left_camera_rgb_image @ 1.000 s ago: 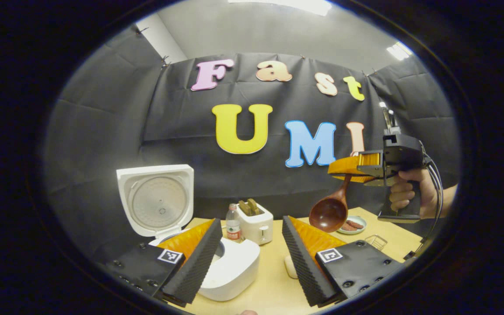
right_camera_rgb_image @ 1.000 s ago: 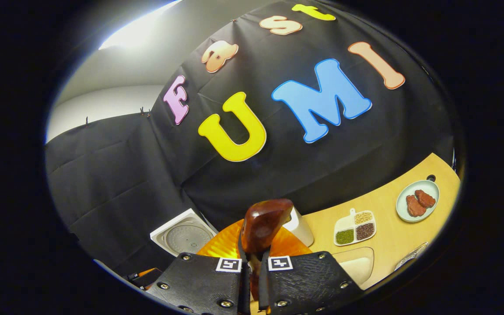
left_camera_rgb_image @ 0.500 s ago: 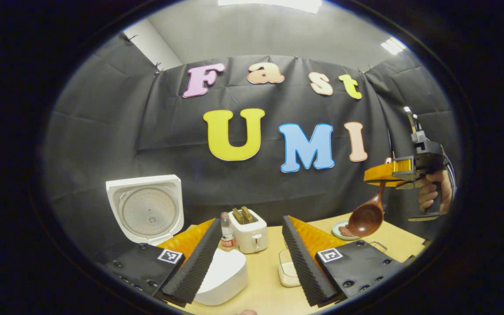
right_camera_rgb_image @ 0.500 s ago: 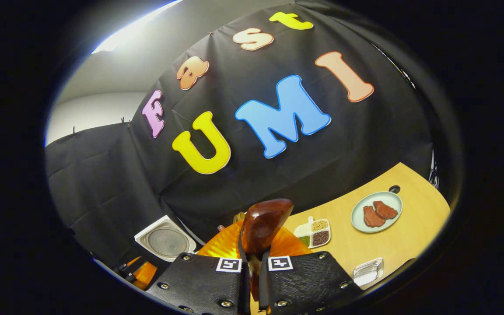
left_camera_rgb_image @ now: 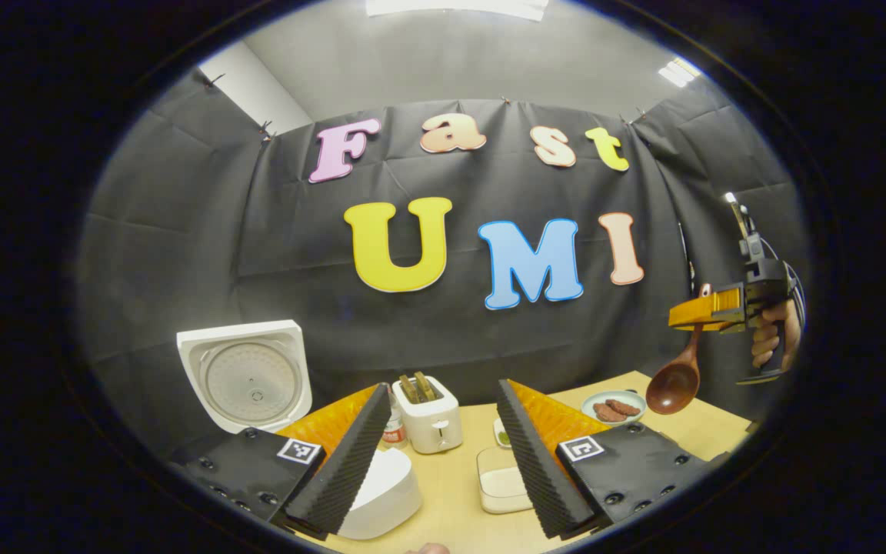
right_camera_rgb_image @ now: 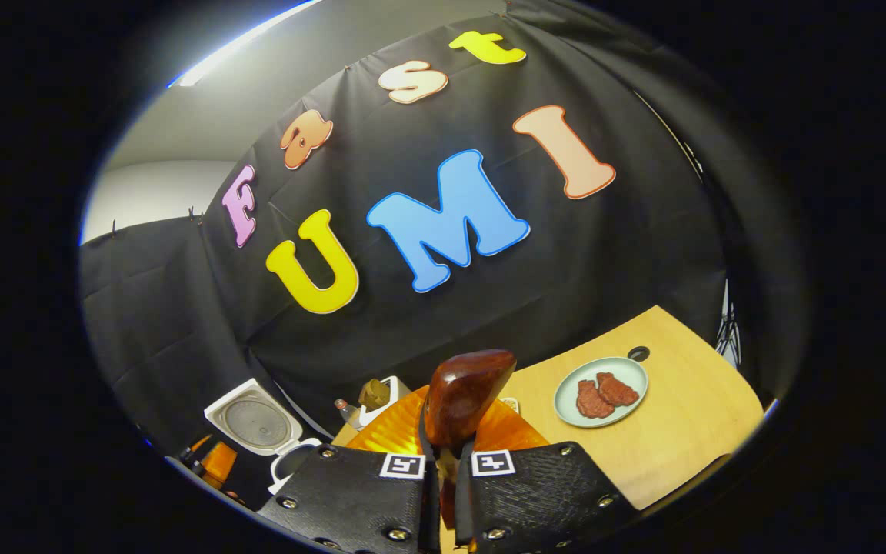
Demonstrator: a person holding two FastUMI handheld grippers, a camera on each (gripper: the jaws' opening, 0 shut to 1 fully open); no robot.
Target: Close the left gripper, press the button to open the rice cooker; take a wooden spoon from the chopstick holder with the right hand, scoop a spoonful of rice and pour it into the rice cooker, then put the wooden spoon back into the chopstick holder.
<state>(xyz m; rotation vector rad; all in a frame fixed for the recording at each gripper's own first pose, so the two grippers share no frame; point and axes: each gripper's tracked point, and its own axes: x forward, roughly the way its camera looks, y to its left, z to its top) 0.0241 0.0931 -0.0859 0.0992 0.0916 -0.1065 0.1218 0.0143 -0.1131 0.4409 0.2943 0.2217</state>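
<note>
The white rice cooker (left_camera_rgb_image: 381, 492) stands at the table's left with its lid (left_camera_rgb_image: 243, 377) up. My left gripper (left_camera_rgb_image: 443, 431) is open and holds nothing, hanging above the table between the cooker and a white rice box (left_camera_rgb_image: 501, 481). At the far right a hand holds my right gripper (left_camera_rgb_image: 708, 312) high above the table, and the wooden spoon (left_camera_rgb_image: 674, 385) hangs from it, bowl down. In the right gripper view, that gripper (right_camera_rgb_image: 447, 454) is shut on the spoon's handle (right_camera_rgb_image: 462, 396). The open cooker (right_camera_rgb_image: 254, 423) lies far to its lower left.
A white toaster (left_camera_rgb_image: 429, 415) with bread and a small bottle (left_camera_rgb_image: 394, 431) stand behind the cooker. A pale plate with meat pieces (right_camera_rgb_image: 601, 392) sits on the wooden table (right_camera_rgb_image: 689, 431) to the right. The black cloth wall closes off the back.
The right gripper has carried the spoon to the right, away from the cooker. The left gripper has drawn back, so the cooker and toaster look smaller.
</note>
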